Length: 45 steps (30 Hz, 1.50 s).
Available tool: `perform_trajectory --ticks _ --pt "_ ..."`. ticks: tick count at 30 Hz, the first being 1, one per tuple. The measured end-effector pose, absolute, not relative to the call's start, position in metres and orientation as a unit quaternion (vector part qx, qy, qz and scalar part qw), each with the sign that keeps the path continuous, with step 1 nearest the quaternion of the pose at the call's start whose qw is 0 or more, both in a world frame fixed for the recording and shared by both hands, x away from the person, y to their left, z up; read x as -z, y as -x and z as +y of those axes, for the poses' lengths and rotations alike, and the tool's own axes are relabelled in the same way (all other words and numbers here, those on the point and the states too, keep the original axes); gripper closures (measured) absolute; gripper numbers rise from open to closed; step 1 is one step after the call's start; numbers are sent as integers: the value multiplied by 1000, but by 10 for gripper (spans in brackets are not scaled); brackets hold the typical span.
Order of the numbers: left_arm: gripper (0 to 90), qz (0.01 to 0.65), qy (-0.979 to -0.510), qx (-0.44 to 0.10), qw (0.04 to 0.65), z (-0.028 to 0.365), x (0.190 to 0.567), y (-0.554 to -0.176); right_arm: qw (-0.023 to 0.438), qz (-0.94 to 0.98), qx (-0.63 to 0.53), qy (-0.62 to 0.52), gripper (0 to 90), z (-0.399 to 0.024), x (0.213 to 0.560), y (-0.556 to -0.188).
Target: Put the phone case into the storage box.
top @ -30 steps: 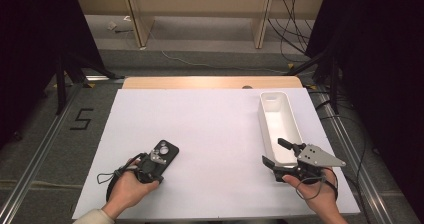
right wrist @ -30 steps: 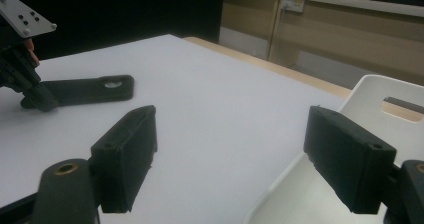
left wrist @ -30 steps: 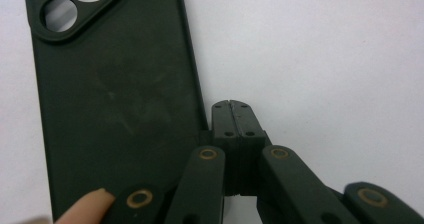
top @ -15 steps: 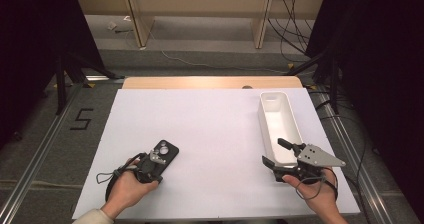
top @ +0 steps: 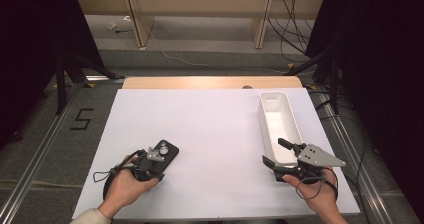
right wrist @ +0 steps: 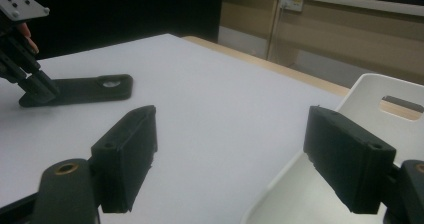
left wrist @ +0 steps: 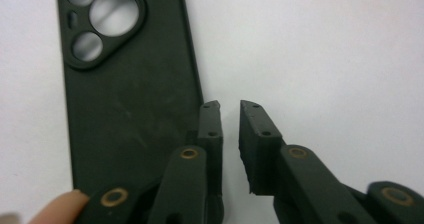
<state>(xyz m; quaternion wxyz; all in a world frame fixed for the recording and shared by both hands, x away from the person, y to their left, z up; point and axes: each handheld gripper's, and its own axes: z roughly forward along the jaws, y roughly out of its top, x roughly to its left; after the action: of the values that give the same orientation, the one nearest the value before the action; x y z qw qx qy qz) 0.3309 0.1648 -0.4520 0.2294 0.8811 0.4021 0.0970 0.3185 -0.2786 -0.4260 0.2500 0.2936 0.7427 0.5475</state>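
Black jaws of your left tongs point(left wrist: 229, 115) stand a narrow gap apart and have just been opening; nothing lies between them. Your left tongs point(top: 154, 160) sit low over the near-left part of the white desk point(top: 215, 129), with your left hand point(top: 125, 186) behind them. A black phone case point(left wrist: 125, 89) lies flat on the desk, back side up, touching the outer face of the left jaw in the left gripper view. Its camera cut-outs sit at the end farthest from those tongs. In the high view the phone case point(top: 165, 150) extends away from the left tongs toward the far side of the desk.

Your right tongs point(top: 279, 154) are held by your right hand point(top: 315, 191) at the near-right part of the desk, well apart from the left tongs. Their jaws stand wide, with nothing between them. Your right tongs point(right wrist: 235, 149) point along the desk, and the right-hand jaw in that view lies over the near end of a white bin point(right wrist: 400, 91). Beyond the right tongs, the white bin point(top: 289, 115) runs lengthwise away from you.
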Motion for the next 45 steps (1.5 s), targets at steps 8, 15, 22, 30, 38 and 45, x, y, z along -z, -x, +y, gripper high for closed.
perform_trajectory --ticks 8,15,22,30,38,45 --pt "461 393 -871 -151 252 167 444 -340 251 742 -548 -294 225 -279 426 -319" --pt "135 391 -876 -149 240 162 446 -353 248 742 -548 -296 225 -278 427 -319" --pt "0 413 -871 -137 226 163 452 -367 248 741 -548 -297 225 -279 427 -320" --pt "12 431 -865 -128 222 161 458 -389 249 740 -549 -297 225 -278 426 -319" --pt "16 435 -865 -129 213 154 462 -403 249 740 -549 -296 225 -279 426 -319" --pt "16 437 -865 -133 205 149 465 -413 249 740 -550 -297 225 -279 426 -319"
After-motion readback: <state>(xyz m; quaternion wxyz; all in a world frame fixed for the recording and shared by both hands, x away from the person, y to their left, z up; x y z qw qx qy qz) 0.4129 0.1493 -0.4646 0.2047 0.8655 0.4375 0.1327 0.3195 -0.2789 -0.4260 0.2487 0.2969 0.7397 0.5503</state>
